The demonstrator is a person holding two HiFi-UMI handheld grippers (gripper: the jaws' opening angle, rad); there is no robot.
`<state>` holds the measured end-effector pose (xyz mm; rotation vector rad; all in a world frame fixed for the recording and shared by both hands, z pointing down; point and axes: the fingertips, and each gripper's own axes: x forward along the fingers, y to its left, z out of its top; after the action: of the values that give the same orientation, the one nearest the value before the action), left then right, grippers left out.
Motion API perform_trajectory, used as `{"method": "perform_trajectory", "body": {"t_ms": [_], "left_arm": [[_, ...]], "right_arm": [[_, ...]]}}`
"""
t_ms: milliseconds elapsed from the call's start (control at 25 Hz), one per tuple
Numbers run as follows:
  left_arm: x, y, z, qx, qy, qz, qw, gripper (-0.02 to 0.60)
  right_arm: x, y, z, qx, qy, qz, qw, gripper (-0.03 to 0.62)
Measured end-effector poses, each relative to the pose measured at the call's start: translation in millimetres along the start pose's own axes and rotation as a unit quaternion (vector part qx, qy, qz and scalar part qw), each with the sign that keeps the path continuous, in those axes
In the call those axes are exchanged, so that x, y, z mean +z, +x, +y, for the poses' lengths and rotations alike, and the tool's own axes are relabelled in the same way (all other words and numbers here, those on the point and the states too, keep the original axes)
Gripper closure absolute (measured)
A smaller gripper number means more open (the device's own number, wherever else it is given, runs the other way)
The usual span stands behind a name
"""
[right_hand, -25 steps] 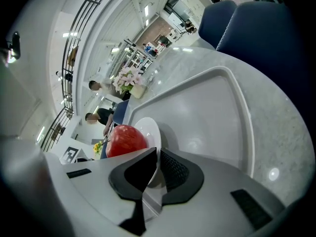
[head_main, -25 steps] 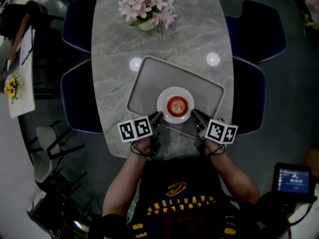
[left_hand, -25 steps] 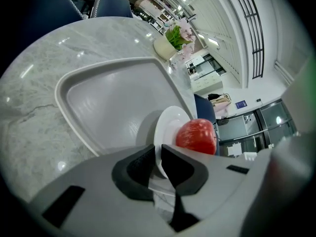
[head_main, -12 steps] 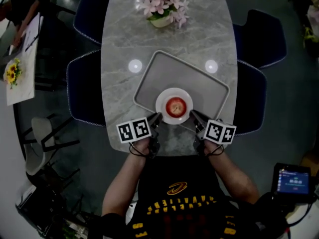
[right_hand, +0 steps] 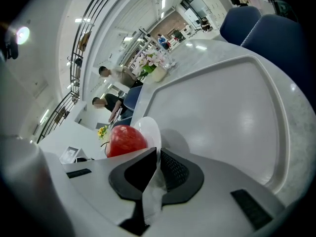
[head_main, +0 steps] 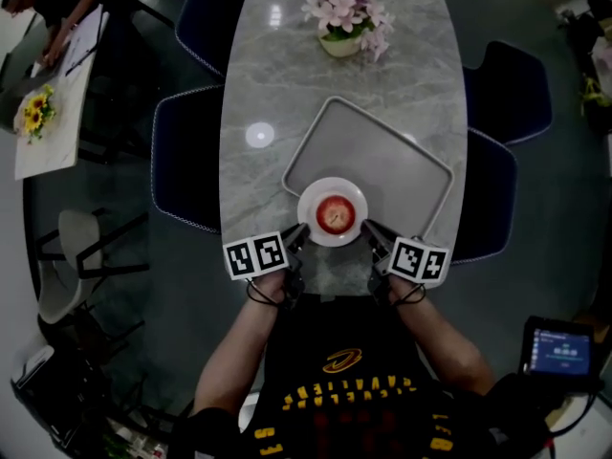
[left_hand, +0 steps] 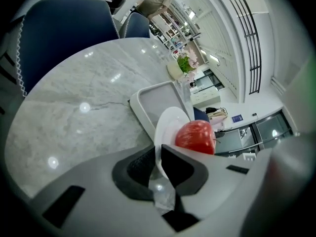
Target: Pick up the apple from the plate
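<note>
A red apple (head_main: 334,214) lies on a small white plate (head_main: 310,199) at the near edge of the grey tray (head_main: 402,175). My left gripper (head_main: 299,233) is shut on the plate's left rim and my right gripper (head_main: 367,228) is shut on its right rim. In the left gripper view the plate (left_hand: 168,127) runs edge-on between the dark pads (left_hand: 140,164), with the apple (left_hand: 196,136) just behind. In the right gripper view the plate (right_hand: 150,130) sits clamped in the right gripper (right_hand: 158,162), the apple (right_hand: 126,139) to its left, and it casts a shadow on the tray (right_hand: 232,112).
The tray rests on an oval marble table (head_main: 258,189). A vase of pink flowers (head_main: 344,12) stands at the far end. Blue chairs flank the table at left (head_main: 186,156) and right (head_main: 488,194). A person bends over a side table (head_main: 43,113) at the far left.
The plate with the apple has slid a little toward me, over the tray's near edge, both grippers still on its rim. The head camera has shifted, so the table sits further right.
</note>
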<state>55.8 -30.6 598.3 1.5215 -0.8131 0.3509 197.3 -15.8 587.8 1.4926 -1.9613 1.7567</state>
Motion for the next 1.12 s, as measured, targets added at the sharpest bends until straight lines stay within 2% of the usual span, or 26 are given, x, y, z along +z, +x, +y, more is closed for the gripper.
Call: {"method": "perform_trajectory", "body": {"t_ms": [480,1120], "left_arm": [[-12,-63,50,0.008,-0.026,-0.028,0.9992,0.538],[-17,-119,114,0.030,-0.058,-0.065,0.9957,0.540]], "right_arm": [[-51,25,50,0.014,-0.032,0.032,0.999,0.560],[-104,70,95,0.032,-0.074,0.079,0.994,0.560]]}}
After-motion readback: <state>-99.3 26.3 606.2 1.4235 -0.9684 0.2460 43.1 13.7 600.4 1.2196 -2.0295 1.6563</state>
